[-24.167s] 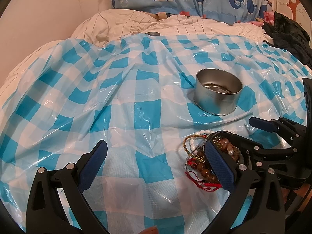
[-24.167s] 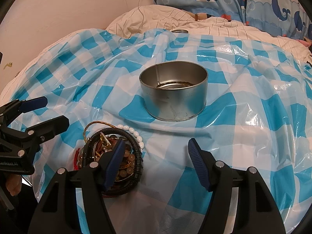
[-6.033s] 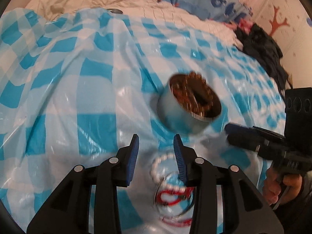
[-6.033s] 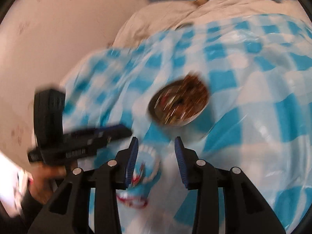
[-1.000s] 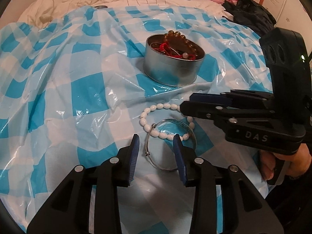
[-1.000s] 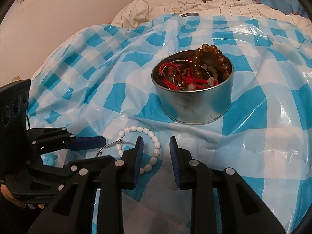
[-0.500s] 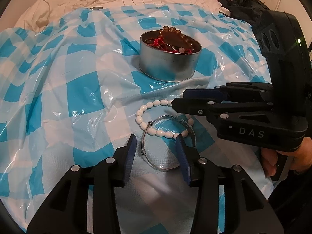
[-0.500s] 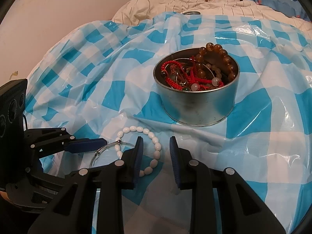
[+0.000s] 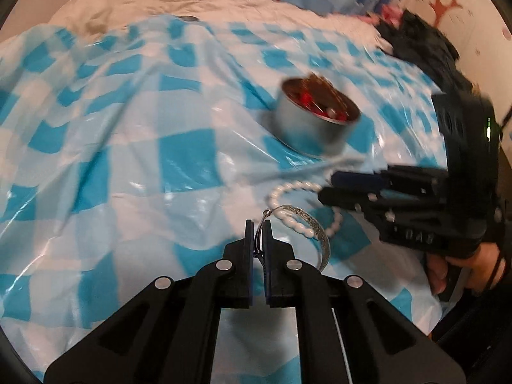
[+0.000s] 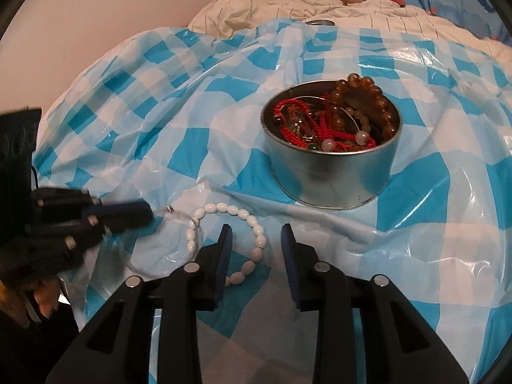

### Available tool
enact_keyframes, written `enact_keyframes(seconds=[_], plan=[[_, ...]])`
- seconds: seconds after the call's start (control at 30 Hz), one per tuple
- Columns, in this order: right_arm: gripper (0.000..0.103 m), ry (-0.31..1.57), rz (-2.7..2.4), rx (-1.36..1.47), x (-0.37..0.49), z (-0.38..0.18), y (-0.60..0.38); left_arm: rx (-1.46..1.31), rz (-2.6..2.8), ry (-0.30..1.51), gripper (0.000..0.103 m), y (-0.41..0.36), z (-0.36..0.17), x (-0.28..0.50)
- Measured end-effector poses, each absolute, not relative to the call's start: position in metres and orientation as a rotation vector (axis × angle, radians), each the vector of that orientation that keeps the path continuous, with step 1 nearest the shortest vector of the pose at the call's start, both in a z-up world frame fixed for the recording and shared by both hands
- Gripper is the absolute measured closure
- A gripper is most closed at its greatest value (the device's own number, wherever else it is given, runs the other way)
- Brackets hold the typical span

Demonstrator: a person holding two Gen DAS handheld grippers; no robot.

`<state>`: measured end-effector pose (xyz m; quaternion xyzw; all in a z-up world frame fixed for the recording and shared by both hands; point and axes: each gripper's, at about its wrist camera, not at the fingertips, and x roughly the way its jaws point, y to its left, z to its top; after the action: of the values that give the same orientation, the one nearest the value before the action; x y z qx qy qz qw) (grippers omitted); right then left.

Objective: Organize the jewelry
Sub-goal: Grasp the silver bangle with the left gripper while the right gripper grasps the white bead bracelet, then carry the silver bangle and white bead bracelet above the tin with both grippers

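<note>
My left gripper [image 9: 258,233] is shut on a silver bangle [image 9: 308,220], which rises off the checked cloth. A white bead bracelet [image 10: 252,236] lies on the cloth beside it; it also shows in the left wrist view [image 9: 297,188]. My right gripper [image 10: 256,249] is open, its jaws just above the bracelet's near side. A round metal tin [image 10: 332,172] behind holds red cord and amber bead bracelets; it shows blurred in the left wrist view [image 9: 315,128]. The left gripper [image 10: 144,212] shows blurred at the left of the right wrist view.
A blue-and-white checked plastic sheet [image 10: 160,102] covers a bed. A white quilt [image 10: 288,3] and whale-print pillows lie behind. Dark clothing [image 9: 425,51] is heaped at the far right. A wall [image 10: 96,16] rises at the left.
My left gripper has shut on the silver bangle and is lifting it, with the view swinging left. The right gripper has opened a little wider over the white bracelet.
</note>
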<state>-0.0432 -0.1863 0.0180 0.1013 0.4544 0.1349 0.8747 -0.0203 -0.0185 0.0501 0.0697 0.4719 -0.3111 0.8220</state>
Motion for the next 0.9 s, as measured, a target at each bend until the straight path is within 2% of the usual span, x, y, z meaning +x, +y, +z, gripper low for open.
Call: enact_keyframes(seconds=[0.07,0.17,0.2,0.23,0.27,0.37,0.6,0.7,0.9], plan=[[0.06,0.949,0.28,0.172,-0.043,0.017,-0.18,0.139,-0.647,0.999,0.099,-0.014,0.052,-0.018],[0.059,0.971,0.277,0.086,-0.043,0.011,-0.167,0.153,-0.646,1.006,0.099,-0.017,0.05,-0.016],[0.064,0.97,0.278,0.035,-0.045,0.011,-0.161,0.158,-0.646,1.008,0.099,-0.018,0.049,-0.017],[0.086,0.969,0.279,0.002,-0.047,0.012,-0.158,0.159,-0.648,1.009,0.099,-0.019,0.049,-0.017],[0.095,0.973,0.292,-0.005,-0.049,0.013,-0.158,0.156,-0.65,1.009,0.099,-0.019,0.049,-0.017],[0.095,0.973,0.31,0.076,-0.053,0.018,-0.173,0.123,-0.664,1.007,0.099,-0.018,0.052,-0.015],[0.095,0.9,0.455,0.614,-0.056,0.035,-0.252,0.0,-0.769,1.012,0.099,-0.038,0.06,-0.006],[0.095,0.874,0.481,0.725,-0.057,0.035,-0.269,-0.029,-0.802,1.015,0.1,-0.05,0.062,-0.004],[0.095,0.835,0.481,0.75,-0.059,0.047,-0.275,-0.04,-0.819,0.995,0.101,-0.066,0.067,-0.001]])
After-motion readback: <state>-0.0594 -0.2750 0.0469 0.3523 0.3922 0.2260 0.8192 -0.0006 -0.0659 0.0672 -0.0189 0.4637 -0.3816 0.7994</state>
